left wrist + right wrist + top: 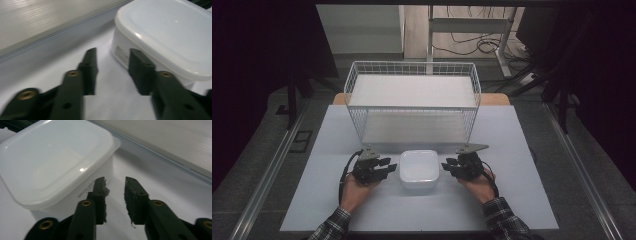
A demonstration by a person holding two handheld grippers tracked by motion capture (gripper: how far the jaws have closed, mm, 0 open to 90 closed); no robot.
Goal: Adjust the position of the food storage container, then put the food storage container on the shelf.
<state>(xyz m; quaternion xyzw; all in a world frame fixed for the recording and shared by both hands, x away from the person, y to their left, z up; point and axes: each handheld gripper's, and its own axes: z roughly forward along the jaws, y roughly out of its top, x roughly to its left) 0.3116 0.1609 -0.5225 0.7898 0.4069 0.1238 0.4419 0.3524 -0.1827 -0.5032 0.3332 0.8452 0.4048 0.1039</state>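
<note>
A white lidded plastic container (418, 169) sits on the pale table (512, 200), in front of a white wire basket (412, 64). My left gripper (391, 166) rests just left of the container, its open jaws pointing at it with nothing between them. My right gripper (446, 166) mirrors it on the right side, also open and empty. In the left gripper view the container (170, 32) lies ahead and to the right of my left gripper (112, 53). In the right gripper view the container (55, 157) lies to the left of my right gripper (115, 180).
The wire basket stands across the back of the table, with a pale board (412, 127) on its floor and another on top. Dark floor, desk legs and cables (472, 45) lie beyond the table. Bare tabletop spreads to both sides of my hands.
</note>
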